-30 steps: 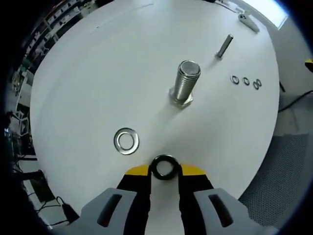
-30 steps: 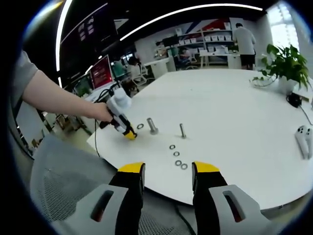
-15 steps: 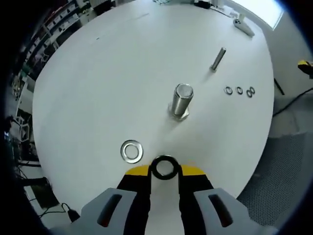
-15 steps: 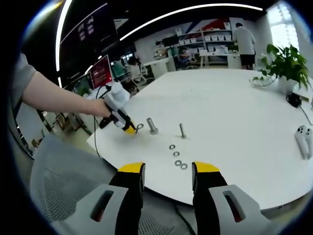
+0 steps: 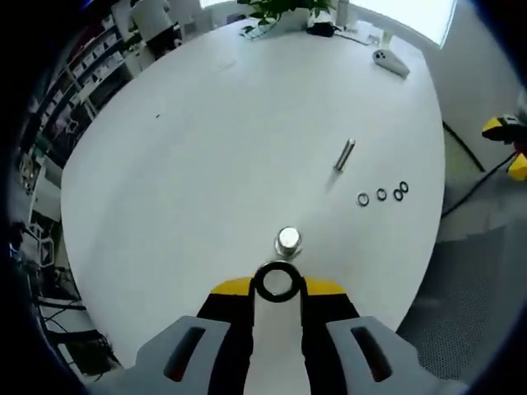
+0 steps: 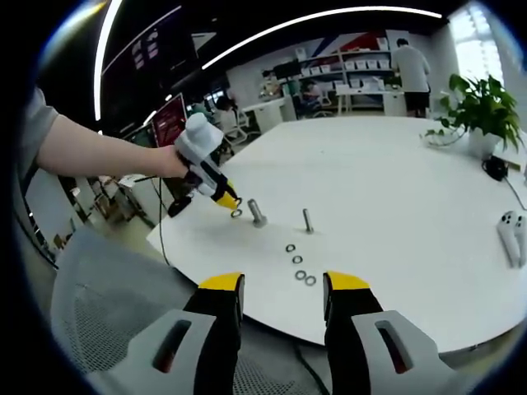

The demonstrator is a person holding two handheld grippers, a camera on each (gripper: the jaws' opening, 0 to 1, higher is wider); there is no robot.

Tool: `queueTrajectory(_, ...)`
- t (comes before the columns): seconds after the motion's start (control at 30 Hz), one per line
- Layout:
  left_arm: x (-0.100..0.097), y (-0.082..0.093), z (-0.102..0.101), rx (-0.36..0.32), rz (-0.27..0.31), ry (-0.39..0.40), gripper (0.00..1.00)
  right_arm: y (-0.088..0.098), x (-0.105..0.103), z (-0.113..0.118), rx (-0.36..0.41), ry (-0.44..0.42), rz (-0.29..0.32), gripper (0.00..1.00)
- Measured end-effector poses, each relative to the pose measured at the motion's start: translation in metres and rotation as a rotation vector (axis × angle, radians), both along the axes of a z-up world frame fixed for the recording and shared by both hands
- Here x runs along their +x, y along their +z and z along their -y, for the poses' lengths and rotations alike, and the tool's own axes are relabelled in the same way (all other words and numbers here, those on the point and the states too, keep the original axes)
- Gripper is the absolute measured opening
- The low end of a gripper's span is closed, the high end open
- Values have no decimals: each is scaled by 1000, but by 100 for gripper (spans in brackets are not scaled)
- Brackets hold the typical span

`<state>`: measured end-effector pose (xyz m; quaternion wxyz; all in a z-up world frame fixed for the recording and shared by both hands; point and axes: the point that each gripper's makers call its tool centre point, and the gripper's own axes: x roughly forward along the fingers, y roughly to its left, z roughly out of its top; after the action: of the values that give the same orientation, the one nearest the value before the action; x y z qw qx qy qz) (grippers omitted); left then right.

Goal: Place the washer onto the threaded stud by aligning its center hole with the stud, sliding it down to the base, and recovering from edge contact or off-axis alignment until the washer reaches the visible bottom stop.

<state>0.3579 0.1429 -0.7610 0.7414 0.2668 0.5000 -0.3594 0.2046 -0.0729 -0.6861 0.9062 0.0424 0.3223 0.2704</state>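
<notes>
My left gripper (image 5: 277,288) is shut on a dark washer (image 5: 277,281), held flat between its yellow-tipped jaws. Just ahead of the washer stands the threaded stud (image 5: 288,240), seen almost straight down onto its top. In the right gripper view a hand holds the left gripper (image 6: 228,200) raised and tilted above the white table (image 6: 395,189), a little left of the stud (image 6: 257,212). A silver washer (image 6: 237,213) lies on the table beside the stud. My right gripper (image 6: 280,284) is open with nothing between its jaws, off the table's near edge.
A thinner bolt (image 5: 344,155) stands beyond the stud, with several small washers (image 5: 381,195) in a row near it. A white controller (image 5: 390,62) and a potted plant (image 6: 482,107) sit at the table's far side. A mesh chair (image 6: 107,313) is below the edge.
The left gripper has risen and swung over toward the stud with the washer; the stud now shows end-on right ahead of the washer. The right gripper has stayed still.
</notes>
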Motion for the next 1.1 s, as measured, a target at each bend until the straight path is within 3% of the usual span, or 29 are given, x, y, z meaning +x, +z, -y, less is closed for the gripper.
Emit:
queueTrajectory(0.23, 1, 8, 15, -12, 8, -21, 18, 1, 0, 0, 2, -2, 1, 40)
queueTrajectory(0.6, 4, -1, 28, 15, -11, -60, 18, 1, 1, 1, 7, -9, 8, 40)
queueTrajectory(1.1, 9, -24, 30, 78, -48, -122, 18, 2, 2, 3, 11, -23, 9, 40)
